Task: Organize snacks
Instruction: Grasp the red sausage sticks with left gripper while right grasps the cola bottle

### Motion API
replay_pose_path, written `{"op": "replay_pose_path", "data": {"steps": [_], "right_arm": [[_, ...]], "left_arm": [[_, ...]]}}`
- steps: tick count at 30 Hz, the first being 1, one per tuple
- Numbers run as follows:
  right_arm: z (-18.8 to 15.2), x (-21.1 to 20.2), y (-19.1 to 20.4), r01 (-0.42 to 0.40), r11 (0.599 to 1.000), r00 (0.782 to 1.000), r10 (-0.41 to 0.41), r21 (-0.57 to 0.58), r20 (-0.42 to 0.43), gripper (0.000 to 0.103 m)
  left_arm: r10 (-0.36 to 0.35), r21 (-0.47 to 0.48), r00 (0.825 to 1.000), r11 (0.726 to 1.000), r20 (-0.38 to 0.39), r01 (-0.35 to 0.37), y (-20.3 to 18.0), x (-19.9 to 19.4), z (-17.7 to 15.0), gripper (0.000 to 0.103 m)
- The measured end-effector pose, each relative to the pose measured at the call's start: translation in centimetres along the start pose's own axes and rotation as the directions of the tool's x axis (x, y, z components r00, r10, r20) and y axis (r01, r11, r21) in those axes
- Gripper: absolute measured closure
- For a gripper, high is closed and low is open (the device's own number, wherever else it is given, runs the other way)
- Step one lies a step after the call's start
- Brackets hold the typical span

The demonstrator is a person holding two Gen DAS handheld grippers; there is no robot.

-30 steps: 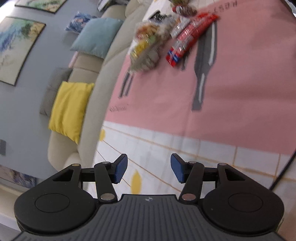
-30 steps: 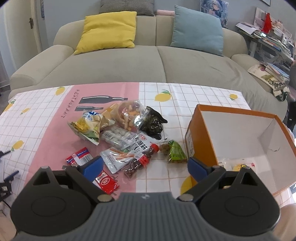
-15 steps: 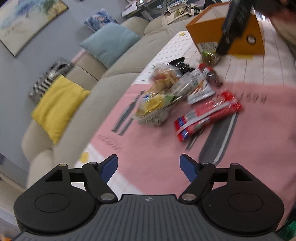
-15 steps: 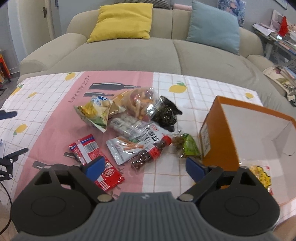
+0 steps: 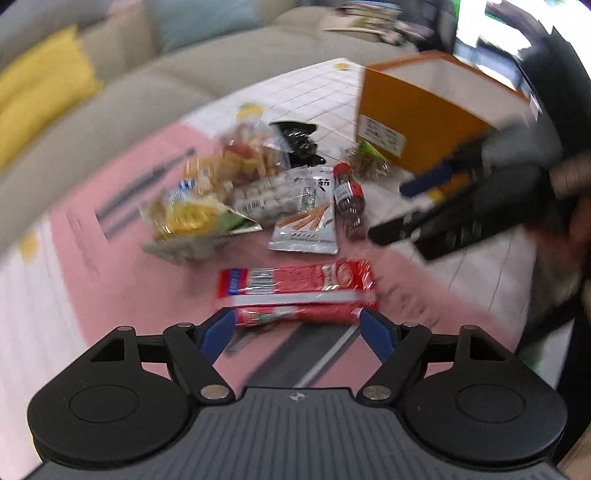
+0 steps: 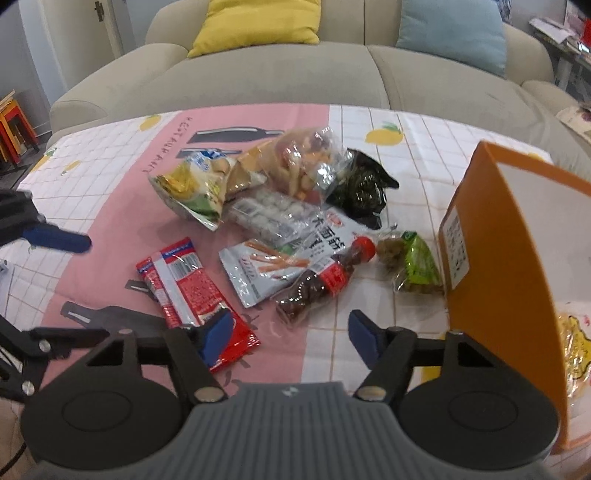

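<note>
A pile of snacks lies on the pink and white tablecloth (image 6: 110,206). Two red packets (image 6: 188,284) (image 5: 295,291) lie nearest. A brown bottle-shaped pack with a red cap (image 6: 325,280) (image 5: 347,203), a silver packet (image 6: 266,269), a yellow chip bag (image 6: 192,188), a clear mixed-snack bag (image 6: 303,162), a black bag (image 6: 362,188) and a green pack (image 6: 413,262) lie around. An orange box (image 6: 491,266) (image 5: 413,110) stands at right with a yellow packet (image 6: 576,347) inside. My left gripper (image 5: 297,334) is open just before the red packets. My right gripper (image 6: 291,338) is open and empty.
A beige sofa (image 6: 280,70) with a yellow cushion (image 6: 258,22) and a blue cushion (image 6: 450,29) runs behind the table. The left gripper's blue finger (image 6: 55,238) shows at the left edge of the right wrist view. The right gripper (image 5: 458,206) shows blurred in the left wrist view.
My left gripper has swung round to face the snack pile and come close to the red packets, opening wider. My right gripper has moved forward and left toward the snacks.
</note>
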State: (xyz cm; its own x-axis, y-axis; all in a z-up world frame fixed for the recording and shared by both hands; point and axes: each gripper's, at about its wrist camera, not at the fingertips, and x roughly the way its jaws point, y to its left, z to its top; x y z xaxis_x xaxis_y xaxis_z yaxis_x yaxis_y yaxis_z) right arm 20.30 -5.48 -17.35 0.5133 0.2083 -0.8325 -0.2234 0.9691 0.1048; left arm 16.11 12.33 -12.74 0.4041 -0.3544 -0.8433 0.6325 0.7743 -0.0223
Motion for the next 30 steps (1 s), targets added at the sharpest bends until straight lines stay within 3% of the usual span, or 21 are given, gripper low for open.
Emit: {"op": "replay_pose_path", "data": {"steps": [4, 8, 14, 19, 21, 24, 28, 30], "right_arm": [[0.7, 1.2, -1.0, 0.0, 0.997, 1.0, 0.001, 0.072, -0.005, 0.04], [1.7, 2.4, -1.9, 0.005, 0.991, 1.0, -0.005, 0.13, -0.002, 0.041], [2.3, 4.4, -2.9, 0.01, 0.985, 1.0, -0.005, 0.174, -0.029, 0.056], [1.8, 4.4, -3.5, -0.009, 0.985, 1.0, 0.013, 0.169, -0.024, 0.065], [1.5, 4.2, -3.6, -0.016, 0.988, 0.999, 0.02, 0.156, -0.025, 0.067], [1.1, 3.9, -3.7, -0.024, 0.989, 0.999, 0.028, 0.147, -0.024, 0.069], [0.3, 3.4, -4.5, -0.032, 0.99, 0.999, 0.037, 0.141, -0.031, 0.073], [-0.1, 3.3, -4.8, -0.032, 0.99, 0.999, 0.037, 0.138, -0.04, 0.074]], "left_arm": [[-0.014, -0.246, 0.998, 0.969, -0.058, -0.001, 1.0, 1.7, 1.4, 0.019], [0.0, -0.438, 0.996, 0.898, -0.092, -0.041, 1.5, 2.8, 2.0, 0.021], [0.014, -0.675, 0.989, 0.73, -0.149, -0.112, 2.5, 4.1, 1.5, 0.022], [0.027, -0.823, 0.983, 0.543, -0.179, -0.165, 3.0, 5.2, 1.0, 0.021], [0.038, -0.845, 0.98, 0.501, -0.196, -0.188, 2.7, 5.8, 1.2, 0.021], [0.076, -0.847, 0.97, 0.475, -0.231, -0.239, 2.1, 6.6, 1.8, 0.019], [0.14, -0.819, 0.949, 0.479, -0.284, -0.316, 1.3, 7.6, 3.0, 0.017], [0.167, -0.795, 0.936, 0.495, -0.309, -0.35, 0.9, 8.2, 3.6, 0.015]]}}
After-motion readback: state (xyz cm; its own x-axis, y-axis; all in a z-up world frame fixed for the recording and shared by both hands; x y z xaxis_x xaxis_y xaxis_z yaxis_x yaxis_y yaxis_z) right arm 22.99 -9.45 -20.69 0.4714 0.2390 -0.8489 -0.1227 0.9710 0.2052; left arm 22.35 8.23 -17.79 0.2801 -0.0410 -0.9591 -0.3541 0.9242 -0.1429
